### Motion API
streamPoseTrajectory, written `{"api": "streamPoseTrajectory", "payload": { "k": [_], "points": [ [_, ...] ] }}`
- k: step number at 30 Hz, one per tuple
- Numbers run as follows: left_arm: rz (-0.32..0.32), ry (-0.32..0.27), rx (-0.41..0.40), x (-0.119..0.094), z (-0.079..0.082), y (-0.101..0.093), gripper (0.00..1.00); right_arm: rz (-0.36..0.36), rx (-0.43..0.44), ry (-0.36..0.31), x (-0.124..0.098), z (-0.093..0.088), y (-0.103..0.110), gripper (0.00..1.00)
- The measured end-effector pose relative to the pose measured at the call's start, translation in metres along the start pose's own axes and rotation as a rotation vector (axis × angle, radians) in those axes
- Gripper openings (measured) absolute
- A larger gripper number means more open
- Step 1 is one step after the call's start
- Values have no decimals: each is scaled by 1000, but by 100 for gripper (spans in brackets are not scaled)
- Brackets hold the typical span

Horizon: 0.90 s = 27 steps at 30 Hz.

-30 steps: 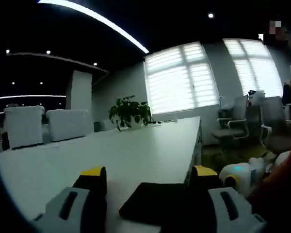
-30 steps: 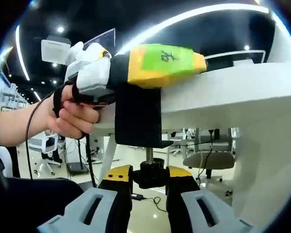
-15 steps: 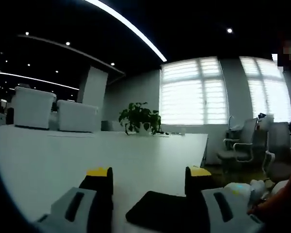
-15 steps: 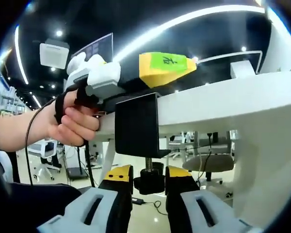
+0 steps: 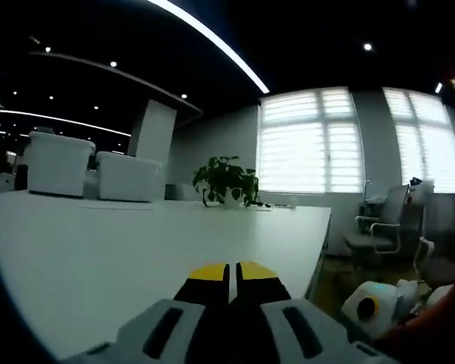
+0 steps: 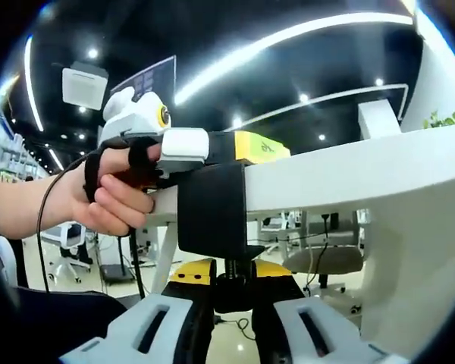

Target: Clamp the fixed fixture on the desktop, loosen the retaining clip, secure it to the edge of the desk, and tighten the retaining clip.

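Note:
A black C-shaped fixture hugs the edge of the white desk. Its screw runs down to a round black knob. My right gripper reaches up from below, shut on that knob with a yellow-tipped jaw on each side. In the right gripper view, a hand holds my left gripper flat on the desk top, right over the fixture's upper plate. In the left gripper view, the left gripper is shut, its yellow tips touching above the desk; nothing shows between them.
A potted plant stands at the desk's far end, under bright windows. White seats line the left side and office chairs the right. Under the desk are a leg, a chair and open floor.
My left jaws have gone from open around the fixture's black plate to shut, and the plate no longer shows between them. The right jaws have closed in on the knob.

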<state>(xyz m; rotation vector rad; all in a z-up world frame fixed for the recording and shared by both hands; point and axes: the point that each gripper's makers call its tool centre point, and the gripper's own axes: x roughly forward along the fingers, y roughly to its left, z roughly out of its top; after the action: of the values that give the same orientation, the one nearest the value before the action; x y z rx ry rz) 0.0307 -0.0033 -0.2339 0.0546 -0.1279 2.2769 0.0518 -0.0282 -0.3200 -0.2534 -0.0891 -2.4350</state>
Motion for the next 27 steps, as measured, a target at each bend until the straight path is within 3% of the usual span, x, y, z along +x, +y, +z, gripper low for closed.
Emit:
{"api": "streamPoseTrajectory", "payload": {
  "k": [5, 9, 16, 20, 23, 27],
  "points": [
    [-2, 0, 3, 0, 0, -1, 4, 6, -12, -3, 0, -1, 1, 17],
    [-3, 0, 6, -1, 0, -1, 4, 12, 3, 7, -4, -1, -8, 24],
    [-5, 2, 3, 0, -1, 0, 4, 88, -29, 24, -6, -1, 0, 24],
    [-6, 1, 6, 1, 0, 0, 4, 66, -15, 33, -8, -6, 0, 25],
    [-8, 2, 7, 1, -1, 0, 4, -26, 63, 20, -11, -5, -4, 25],
    [-8, 2, 6, 1, 0, 0, 4, -61, 46, 34, -5, -14, 5, 26]
  ]
}}
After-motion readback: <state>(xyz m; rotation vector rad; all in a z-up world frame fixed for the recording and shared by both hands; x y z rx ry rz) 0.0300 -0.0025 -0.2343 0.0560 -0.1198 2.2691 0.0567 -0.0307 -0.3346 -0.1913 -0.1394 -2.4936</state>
